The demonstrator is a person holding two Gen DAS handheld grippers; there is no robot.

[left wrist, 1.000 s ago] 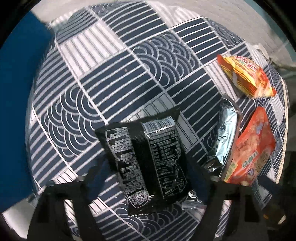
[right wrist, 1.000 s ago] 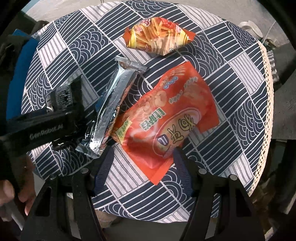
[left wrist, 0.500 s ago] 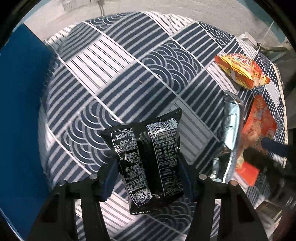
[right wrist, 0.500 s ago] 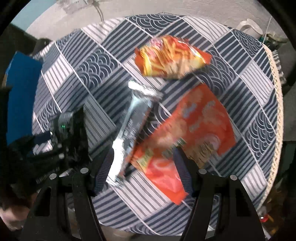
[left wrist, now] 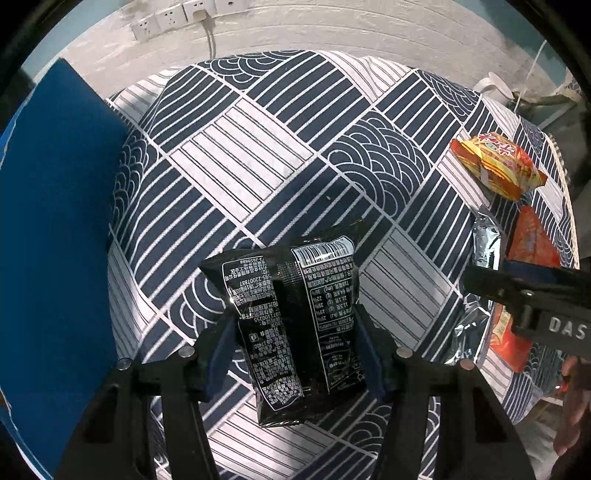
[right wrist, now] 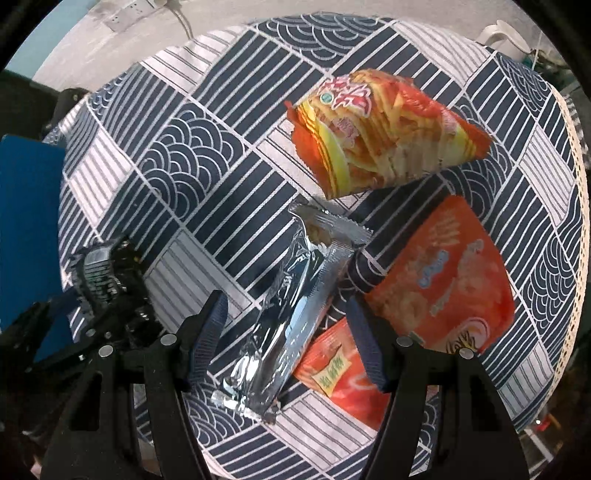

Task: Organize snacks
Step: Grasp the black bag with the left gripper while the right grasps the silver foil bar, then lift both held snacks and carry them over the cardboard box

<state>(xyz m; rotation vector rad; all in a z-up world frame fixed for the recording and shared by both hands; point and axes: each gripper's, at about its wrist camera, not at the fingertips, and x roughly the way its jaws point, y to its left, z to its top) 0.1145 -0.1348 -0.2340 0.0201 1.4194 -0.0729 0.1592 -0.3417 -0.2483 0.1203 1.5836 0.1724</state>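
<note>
One round table (left wrist: 266,155) fills both views, covered by a cloth of navy and white squares with wave and stripe patterns. One blue panel (left wrist: 55,258) stands along its left edge.

Four snack packets are in sight. The largest is one flat orange-red bag (right wrist: 439,291), lying on the cloth toward the right side. Next is one orange and yellow bag of crisp sticks (right wrist: 384,133), puffed up, lying beyond it and apart from it. One black bag (left wrist: 295,325), its printed back facing the camera, hangs above the cloth in the left gripper (left wrist: 295,350). Its jaws, about half open, have just been closing on the bag, and both blue pads press against the bag's sides. Smallest is one long silver foil packet (right wrist: 291,306), lying on the cloth beside the orange-red bag, its lower part touching that bag's edge.

The right gripper (right wrist: 288,339) points down over the silver packet, its jaws roughly half open with a pad on either side. Whether the pads touch the foil I cannot tell; the packet lies flat on the cloth.

Two wall sockets (left wrist: 166,18) show on the floor strip beyond the table.
</note>
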